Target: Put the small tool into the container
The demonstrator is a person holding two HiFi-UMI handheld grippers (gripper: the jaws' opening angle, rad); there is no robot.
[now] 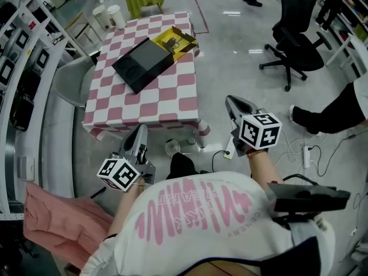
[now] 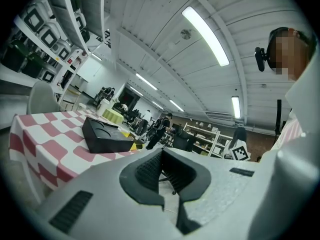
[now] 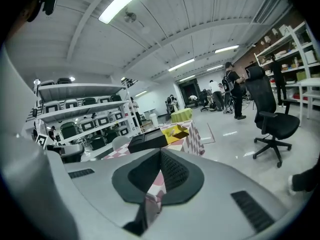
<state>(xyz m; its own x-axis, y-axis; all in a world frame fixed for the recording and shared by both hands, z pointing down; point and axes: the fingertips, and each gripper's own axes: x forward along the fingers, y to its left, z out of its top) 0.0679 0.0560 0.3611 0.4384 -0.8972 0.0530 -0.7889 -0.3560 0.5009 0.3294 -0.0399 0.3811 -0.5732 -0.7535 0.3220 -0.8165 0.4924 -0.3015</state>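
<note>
A black moulded container lies on the red-and-white checked table, with an open yellow box behind it. Something small lies in the yellow box, too small to tell what. Both grippers are held near my body, short of the table's near edge. My left gripper is shut and empty; in its own view the left gripper points at the container. My right gripper is shut on nothing as well; in its own view the right gripper faces the container and yellow box.
White shelving runs along the left, with a grey chair beside the table. A black office chair stands at the right, near a person's leg. Cables and a power strip lie on the floor. A pink cloth is at lower left.
</note>
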